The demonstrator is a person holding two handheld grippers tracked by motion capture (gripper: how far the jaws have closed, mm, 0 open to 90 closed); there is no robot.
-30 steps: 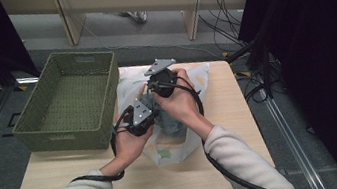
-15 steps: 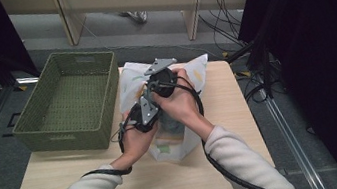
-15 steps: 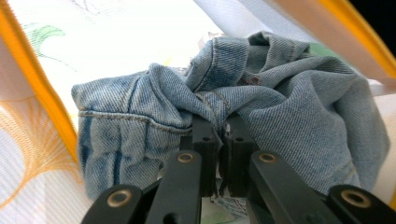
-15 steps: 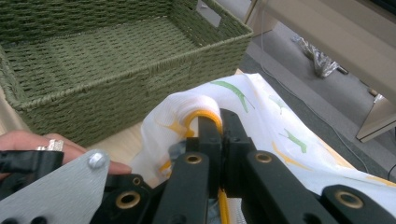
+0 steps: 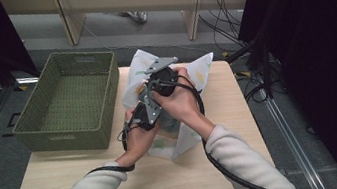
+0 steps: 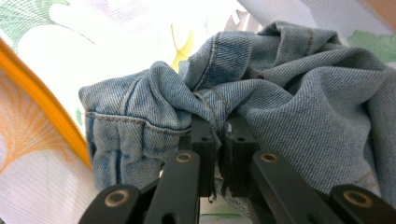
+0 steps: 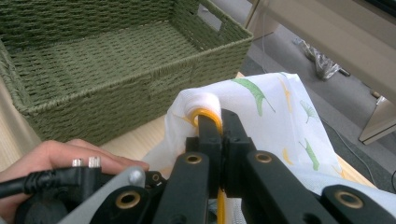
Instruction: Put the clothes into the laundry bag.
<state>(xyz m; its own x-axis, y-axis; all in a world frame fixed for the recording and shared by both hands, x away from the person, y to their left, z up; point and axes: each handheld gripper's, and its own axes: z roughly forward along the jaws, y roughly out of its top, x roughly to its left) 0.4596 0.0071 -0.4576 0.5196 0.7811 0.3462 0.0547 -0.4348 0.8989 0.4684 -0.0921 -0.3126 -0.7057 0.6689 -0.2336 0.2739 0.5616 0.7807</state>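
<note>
The left gripper (image 6: 215,135) had clamped a fold of blue denim garment (image 6: 289,93) inside the leaf-printed mesh laundry bag (image 5: 198,72) on the table (image 5: 240,114). The right gripper (image 7: 219,122) pinched the bag's orange rim (image 7: 205,114), beside the green wicker basket (image 5: 67,104).

Green basket (image 5: 69,101) walls off table's left, right table half (image 5: 232,110) open, front strip bare
</note>
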